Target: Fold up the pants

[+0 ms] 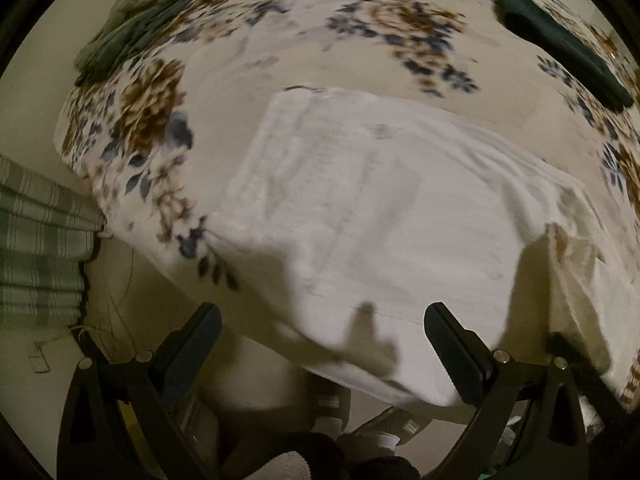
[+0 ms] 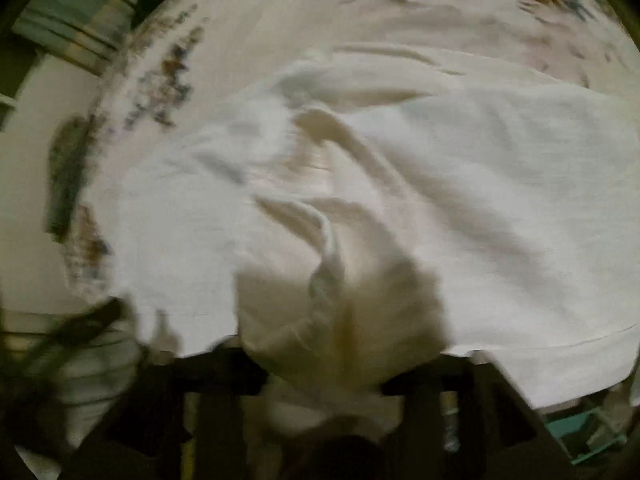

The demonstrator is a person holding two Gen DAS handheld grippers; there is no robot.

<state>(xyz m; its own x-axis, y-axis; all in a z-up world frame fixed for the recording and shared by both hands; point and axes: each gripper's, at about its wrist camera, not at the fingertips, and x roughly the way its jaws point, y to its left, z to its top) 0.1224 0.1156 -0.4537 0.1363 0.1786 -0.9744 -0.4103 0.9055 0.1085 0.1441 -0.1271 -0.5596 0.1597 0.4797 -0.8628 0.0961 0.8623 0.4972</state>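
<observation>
One pair of white woven-cotton pants (image 1: pixel 360 208) lies spread on the floral-printed cream bedsheet (image 1: pixel 288 40), reaching the sheet's near edge and overhanging it slightly. Left wrist view: the left gripper (image 1: pixel 322 344) has its two black ribbed fingers (image 1: pixel 444 344) wide apart, nothing between them; both tips hover at the near hem of the pants, apart from the cloth as far as can be judged. Garments other than the pants, counted: two. One grey-green crumpled garment (image 1: pixel 140 20) sits at the far left corner of the sheet, well apart from the pants; one dark green folded garment (image 1: pixel 560 40) lies at the far right, also well apart. One green-and-white plaid cloth (image 1: pixel 40 240) hangs left of the sheet, below its edge. Right wrist view, heavily motion-blurred: the right gripper (image 2: pixel 324 376) sits at the near edge of the pants (image 2: pixel 440 200), with a bunched fold of white fabric (image 2: pixel 332 320) rising between its two dark fingers (image 2: pixel 224 372). The finger gap looks narrow around that bunch, but blur prevents confirming a firm pinch. Several raised creases run across the pants away from the bunch.
</observation>
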